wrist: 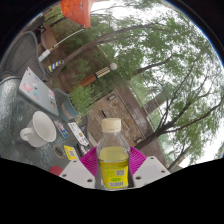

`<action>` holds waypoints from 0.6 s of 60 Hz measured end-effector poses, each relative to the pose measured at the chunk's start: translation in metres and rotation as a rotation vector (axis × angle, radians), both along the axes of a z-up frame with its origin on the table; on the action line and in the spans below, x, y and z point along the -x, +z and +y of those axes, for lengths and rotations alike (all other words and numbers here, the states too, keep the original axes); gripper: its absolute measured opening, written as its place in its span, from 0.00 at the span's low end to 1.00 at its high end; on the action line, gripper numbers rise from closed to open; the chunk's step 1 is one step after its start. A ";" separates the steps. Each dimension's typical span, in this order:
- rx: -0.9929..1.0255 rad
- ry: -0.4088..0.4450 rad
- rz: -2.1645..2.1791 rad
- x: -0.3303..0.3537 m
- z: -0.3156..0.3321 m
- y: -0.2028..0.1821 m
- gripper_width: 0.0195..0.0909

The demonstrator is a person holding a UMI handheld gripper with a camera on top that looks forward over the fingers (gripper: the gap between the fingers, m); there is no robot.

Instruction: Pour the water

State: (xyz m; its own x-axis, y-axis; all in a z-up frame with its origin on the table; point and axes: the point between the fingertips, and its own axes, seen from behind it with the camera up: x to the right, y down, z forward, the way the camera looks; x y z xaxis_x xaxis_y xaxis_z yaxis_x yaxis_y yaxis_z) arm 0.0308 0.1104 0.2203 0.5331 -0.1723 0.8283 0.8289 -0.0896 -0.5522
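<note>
gripper [114, 172] was clamped on a clear plastic bottle of yellow liquid [114, 160], lifted beside a white ceramic cup [41, 129] on the glass table [15, 110]; bottle judged light, slippery, squeezable; mid-body hold suited.

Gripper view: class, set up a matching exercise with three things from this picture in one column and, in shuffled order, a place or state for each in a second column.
Things
1. bottle
2. white cup
3. orange object

Places or states
A. on the glass table, off to one side of the fingers
B. far beyond the fingers, at the table's far end
C. between the tongs' pink pads, holding yellow liquid

Pairs: 1-C, 2-A, 3-B
</note>
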 end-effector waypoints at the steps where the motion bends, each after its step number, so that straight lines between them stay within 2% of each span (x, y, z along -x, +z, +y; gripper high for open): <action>1: 0.015 0.011 -0.094 -0.002 0.001 0.011 0.25; 4: 0.021 0.035 -0.336 0.012 0.030 0.024 0.25; 7: 0.042 0.046 -0.634 0.038 0.036 0.021 0.25; 9: 0.040 0.075 -0.795 0.048 0.056 0.011 0.25; 13: 0.059 0.101 -1.141 0.075 0.050 -0.002 0.25; 15: 0.097 0.167 -1.247 0.077 0.078 -0.009 0.25; 17: 0.100 0.151 -1.379 0.089 0.059 -0.020 0.25; 18: 0.117 0.189 -1.390 0.083 0.081 -0.019 0.25; 19: 0.117 0.162 -1.457 0.091 0.062 -0.027 0.25; 20: 0.134 0.210 -1.460 0.091 0.084 -0.032 0.25; 21: 0.137 0.223 -1.488 0.093 0.083 -0.035 0.25; 22: 0.123 0.198 -1.533 0.096 0.064 -0.044 0.25; 23: 0.139 0.234 -1.529 0.099 0.084 -0.039 0.25; 28: 0.152 0.230 -1.558 0.100 0.083 -0.040 0.25; 29: 0.122 0.183 -1.569 0.102 0.076 -0.048 0.25; 30: 0.122 0.183 -1.568 0.102 0.075 -0.047 0.26; 31: 0.122 0.184 -1.569 0.101 0.073 -0.047 0.26; 32: 0.154 0.234 -1.560 0.103 0.086 -0.040 0.26; 36: 0.152 0.243 -1.549 0.102 0.079 -0.038 0.25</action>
State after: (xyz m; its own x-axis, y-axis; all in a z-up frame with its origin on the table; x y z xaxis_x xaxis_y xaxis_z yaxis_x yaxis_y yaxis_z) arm -0.0711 0.1896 0.1823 -0.8142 -0.0800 0.5751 0.5604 0.1508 0.8144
